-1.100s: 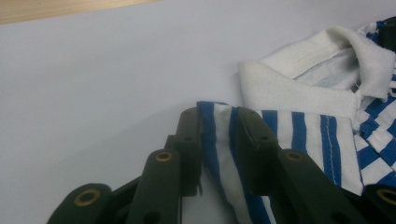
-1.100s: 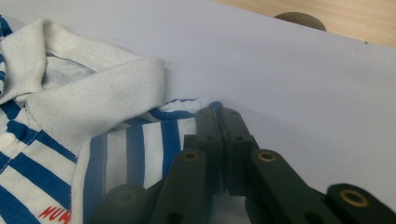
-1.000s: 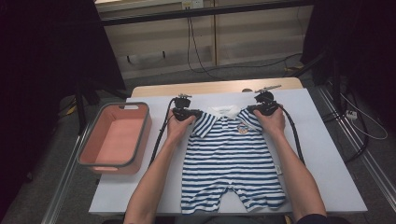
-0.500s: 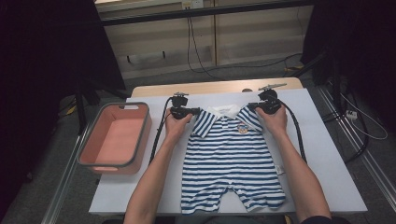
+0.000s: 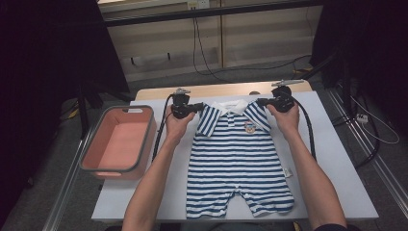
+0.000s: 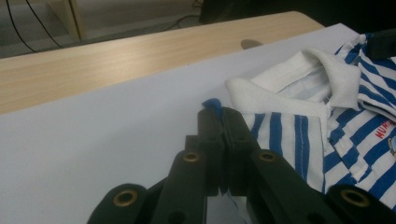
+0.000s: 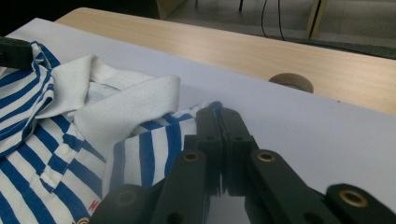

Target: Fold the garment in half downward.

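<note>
Seen from above: white table [image 5: 332, 159], striped romper [image 5: 238, 163] flat at its middle, collar toward the far edge, legs toward the near edge.

Left of the romper, a pink bin [image 5: 119, 144] with grey rim, overhanging the table's left edge a little; nothing visible inside, only its pale pink floor. Bin and romper apart, with the left forearm running between them.

Left gripper [image 5: 198, 108] clamped on the romper's left shoulder, beside the collar; in the left gripper view, black jaws pressed together with a sliver of blue-edged cloth pinched at the tips [image 6: 223, 114]. Jaws just closing onto that cloth within the last moment. Right gripper [image 5: 260, 102] clamped likewise on the right shoulder; in the right gripper view, jaws together over the striped edge [image 7: 219, 112].

White collar [image 6: 299, 79] folded open (crumpled a little at the neck). Bare white table beyond the collar, then a wooden strip [image 5: 226, 90] along the far edge, with a round hole [image 7: 292, 82] in it. Open tabletop to the right of the romper, broad and bare; a narrower bare band at the near edge below the legs. Cables trailing from both grippers across the table.

Small round badge [image 5: 248, 127] on the chest, design too small to make out. Red letters [image 6: 385, 132] beside it in the left gripper view, cut off at the frame, not readable as a word. Small white tag [image 5: 287, 172] at the right side seam, blank as far as can be told.
</note>
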